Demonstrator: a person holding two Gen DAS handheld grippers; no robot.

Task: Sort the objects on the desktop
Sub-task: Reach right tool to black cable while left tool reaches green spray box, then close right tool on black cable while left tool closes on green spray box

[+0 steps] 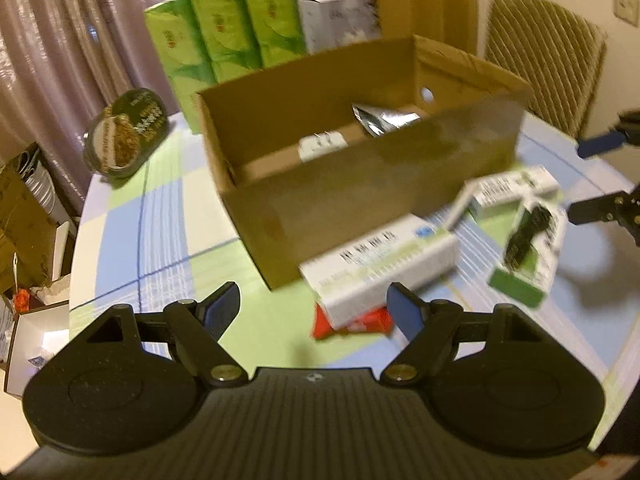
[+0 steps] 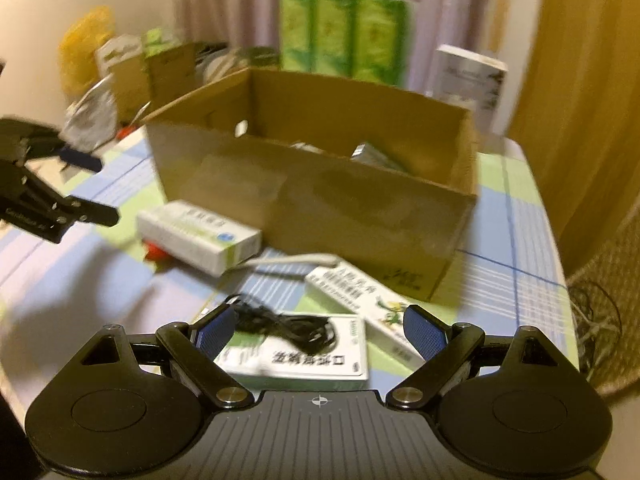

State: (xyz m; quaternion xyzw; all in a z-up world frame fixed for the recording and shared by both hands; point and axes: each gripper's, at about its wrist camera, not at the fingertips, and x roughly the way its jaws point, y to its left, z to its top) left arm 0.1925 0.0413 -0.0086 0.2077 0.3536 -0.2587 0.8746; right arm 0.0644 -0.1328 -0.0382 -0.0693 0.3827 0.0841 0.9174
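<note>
An open cardboard box (image 1: pixel 360 184) stands mid-table with a silver pouch (image 1: pixel 380 118) and a small white item (image 1: pixel 322 146) inside. In front of it lies a white medicine box (image 1: pixel 384 268) on a red packet (image 1: pixel 352 326). My left gripper (image 1: pixel 312 300) is open just short of them, holding nothing. In the right wrist view, a flat white box (image 2: pixel 304 356) with a coiled black cable (image 2: pixel 288 326) on top lies below my open right gripper (image 2: pixel 318 320), and the pads do not touch it. A long white box (image 2: pixel 360 300) with a yellow-green print lies beside it.
Green tissue packs (image 1: pixel 224 36) and a white carton (image 1: pixel 340 16) stand behind the box. A round tin (image 1: pixel 124 132) lies at the table's left. A chair (image 1: pixel 544 56) stands at the back right. The checked tablecloth (image 1: pixel 160 220) ends at a curved edge on the left.
</note>
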